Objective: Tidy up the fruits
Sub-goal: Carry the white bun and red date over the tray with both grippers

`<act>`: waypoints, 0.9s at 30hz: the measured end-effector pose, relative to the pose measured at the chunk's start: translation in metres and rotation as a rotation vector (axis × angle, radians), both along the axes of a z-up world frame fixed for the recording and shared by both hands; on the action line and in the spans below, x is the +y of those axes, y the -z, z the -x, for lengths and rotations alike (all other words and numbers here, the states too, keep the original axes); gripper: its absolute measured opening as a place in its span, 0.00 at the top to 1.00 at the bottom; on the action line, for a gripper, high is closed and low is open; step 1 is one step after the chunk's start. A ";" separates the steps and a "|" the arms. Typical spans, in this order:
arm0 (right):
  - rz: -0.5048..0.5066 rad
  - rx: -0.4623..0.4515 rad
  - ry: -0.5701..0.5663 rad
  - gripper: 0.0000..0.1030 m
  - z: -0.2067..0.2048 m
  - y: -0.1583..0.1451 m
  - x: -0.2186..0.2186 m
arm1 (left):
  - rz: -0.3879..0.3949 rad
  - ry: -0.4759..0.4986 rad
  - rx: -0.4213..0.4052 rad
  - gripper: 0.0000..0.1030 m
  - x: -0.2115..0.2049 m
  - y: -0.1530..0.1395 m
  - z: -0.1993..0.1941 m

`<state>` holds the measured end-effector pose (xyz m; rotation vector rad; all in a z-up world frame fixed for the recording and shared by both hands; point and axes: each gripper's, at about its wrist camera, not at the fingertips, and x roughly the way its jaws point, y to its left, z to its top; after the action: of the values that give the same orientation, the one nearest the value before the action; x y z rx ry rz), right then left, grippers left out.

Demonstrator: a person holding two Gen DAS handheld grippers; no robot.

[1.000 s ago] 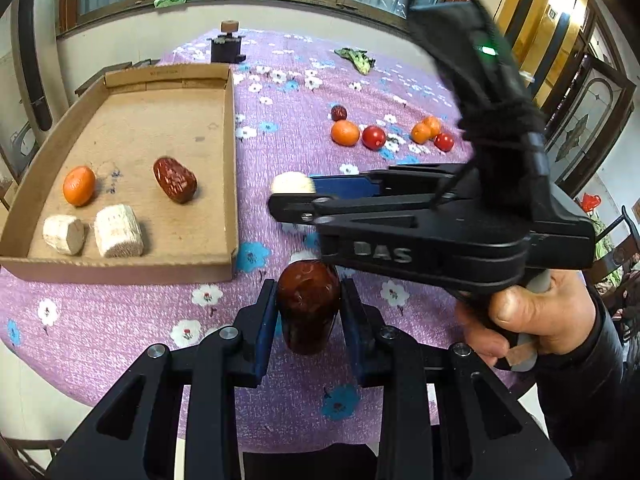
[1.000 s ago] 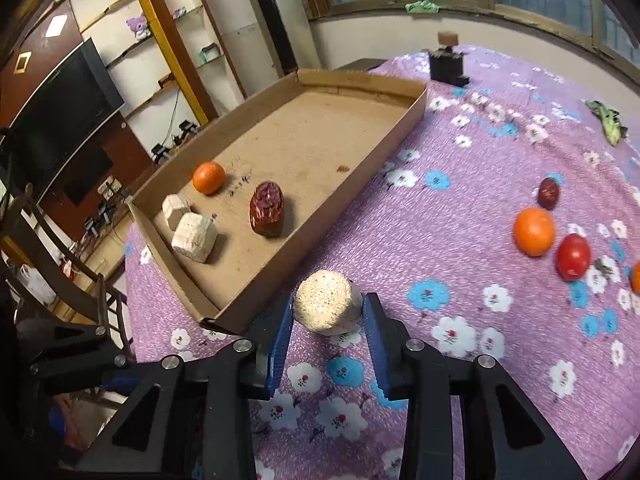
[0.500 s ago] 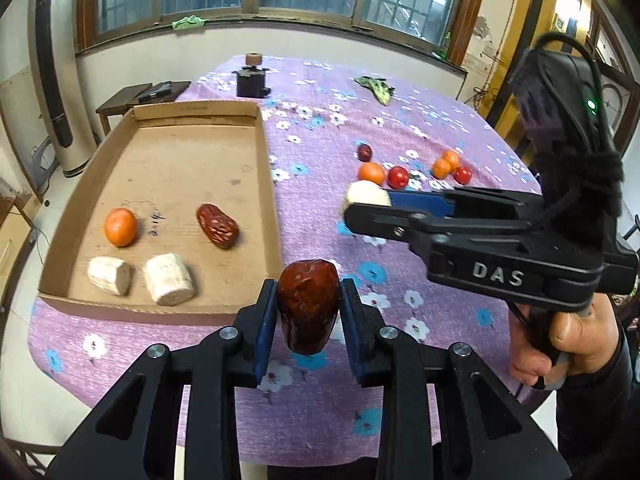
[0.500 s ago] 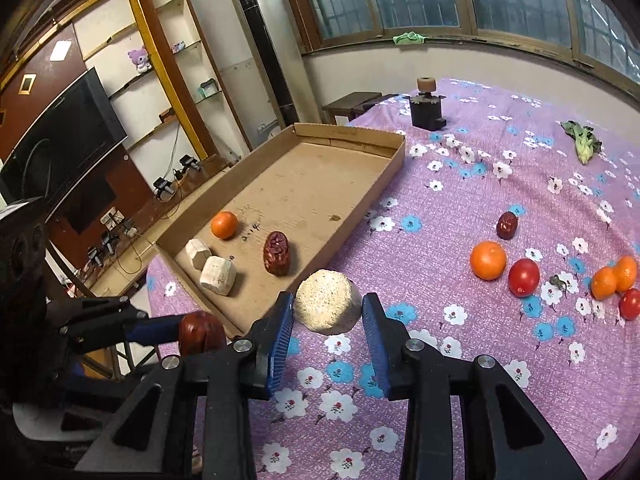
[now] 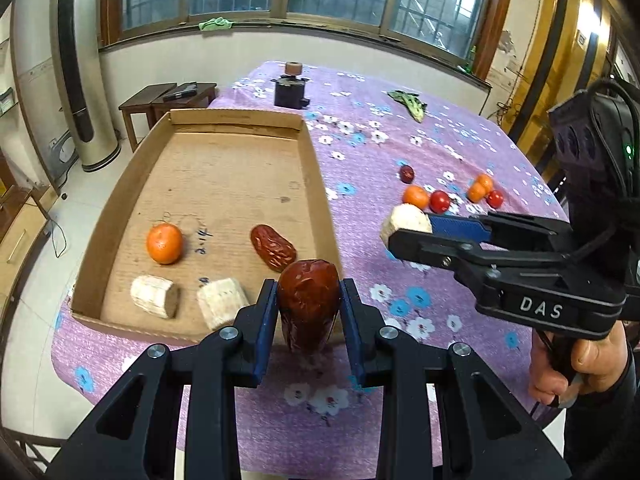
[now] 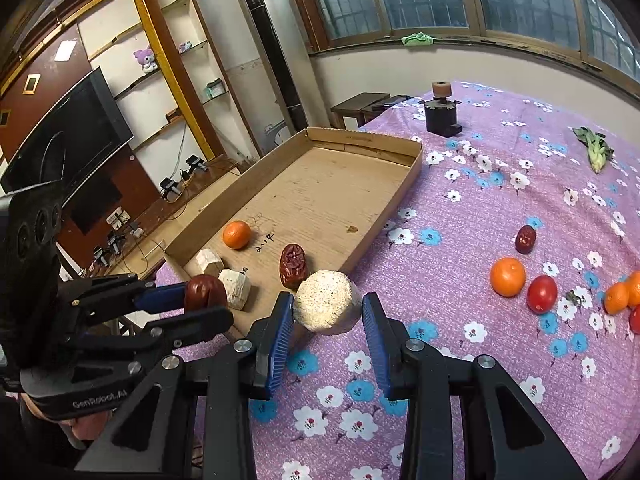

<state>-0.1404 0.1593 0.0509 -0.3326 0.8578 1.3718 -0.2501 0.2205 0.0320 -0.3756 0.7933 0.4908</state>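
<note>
Left gripper [image 5: 308,308] clamps a dark red date [image 5: 308,300] upright between its blue pads, both pads pressed against the fruit. In the left wrist view it is held above the near right corner of the cardboard tray [image 5: 316,160]; how high above the tray cannot be told.

Right gripper [image 6: 326,328] carries a pale, rough white chunk [image 6: 327,307]. The left pad touches it; a slight gap shows at the right pad, yet the chunk is held off the cloth. It appears over the tray's near long edge, beside the purple flowered tablecloth [image 6: 460,208].

Inside the tray: one small orange [image 5: 164,243], a wrinkled date lying flat [image 5: 273,247], and two white chunks [image 5: 155,296] [image 5: 222,307] side by side along the near wall. The flat date sits just behind the held one in the left view.

Loose on the cloth, well apart from the tray: a date [image 6: 525,239], an orange [image 6: 507,276], and a red tomato [image 6: 542,293] beside it; more oranges [image 6: 622,294] and a red fruit sit at the right edge, partly cut off. A green leafy scrap [image 6: 595,148] lies further back. A small black device with a brown cap [image 6: 441,112] stands at the far end of the table.

The person's right hand [image 5: 576,360] grips the right handle.
</note>
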 end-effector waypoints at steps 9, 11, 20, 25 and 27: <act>0.012 0.010 -0.016 0.65 0.003 0.005 0.015 | -0.001 -0.031 0.003 0.73 0.021 0.002 0.000; 0.014 0.008 -0.020 0.65 0.004 0.005 0.019 | 0.000 -0.039 0.003 0.73 0.026 0.002 0.001; 0.021 0.018 -0.029 0.65 0.003 0.010 0.048 | 0.008 -0.091 0.010 0.73 0.068 0.003 0.000; 0.025 0.022 -0.033 0.65 0.001 0.013 0.075 | 0.012 -0.121 0.024 0.73 0.100 0.003 -0.008; 0.029 0.024 -0.034 0.65 0.000 0.015 0.084 | 0.023 -0.126 0.034 0.73 0.113 0.006 -0.016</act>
<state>-0.1408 0.2432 0.0358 -0.3549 0.8958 1.3986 -0.2346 0.3338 0.0259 -0.4409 0.8117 0.6075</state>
